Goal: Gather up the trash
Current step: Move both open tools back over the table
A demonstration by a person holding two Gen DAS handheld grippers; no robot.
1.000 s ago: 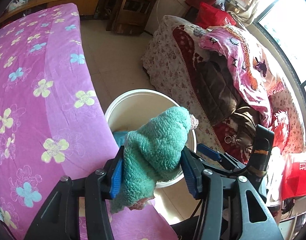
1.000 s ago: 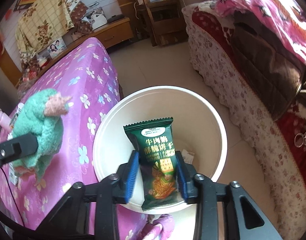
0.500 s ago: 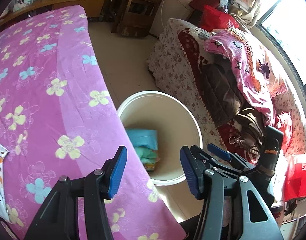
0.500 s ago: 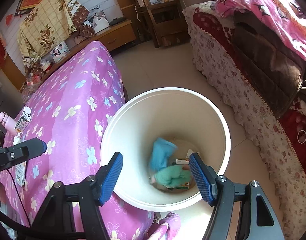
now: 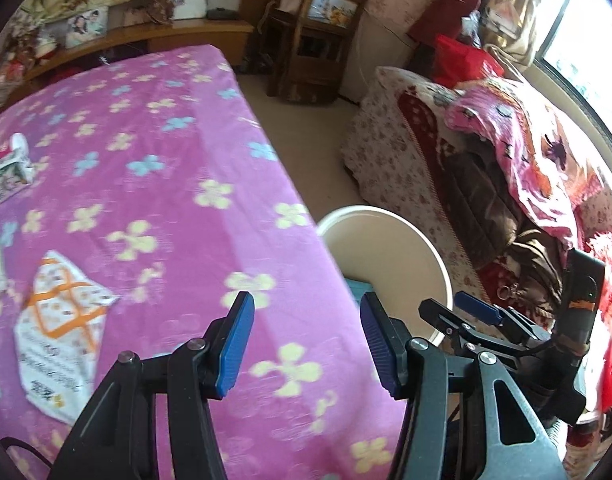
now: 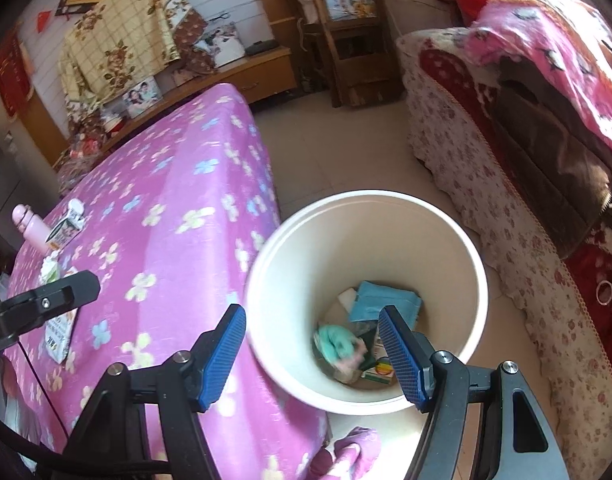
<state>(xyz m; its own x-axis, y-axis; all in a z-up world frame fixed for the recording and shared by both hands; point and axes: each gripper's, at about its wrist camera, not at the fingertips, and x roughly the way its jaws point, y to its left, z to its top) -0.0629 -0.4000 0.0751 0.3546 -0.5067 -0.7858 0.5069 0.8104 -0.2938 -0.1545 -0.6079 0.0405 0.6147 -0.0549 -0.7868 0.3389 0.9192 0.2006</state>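
- The left gripper (image 5: 306,340) is seen above the edge of the table, which is draped in a purple flowered cloth (image 5: 153,184); its jaws are released and nothing is held between them.
- The right gripper (image 6: 312,354) is held over the white bin (image 6: 478,280) standing on the floor just beside the table; its jaws are spread apart and empty.
- At the bottom of the bin a green plush toy (image 6: 338,344), a blue packet (image 6: 386,300) and a dark green snack packet (image 6: 372,342) are seen lying together.
- On the cloth, an orange-and-white wrapper (image 5: 61,328) is left lying flat, and a small carton (image 5: 9,168) is seen farther back.
- A pink bottle (image 6: 27,226) is seen at the table's far edge.
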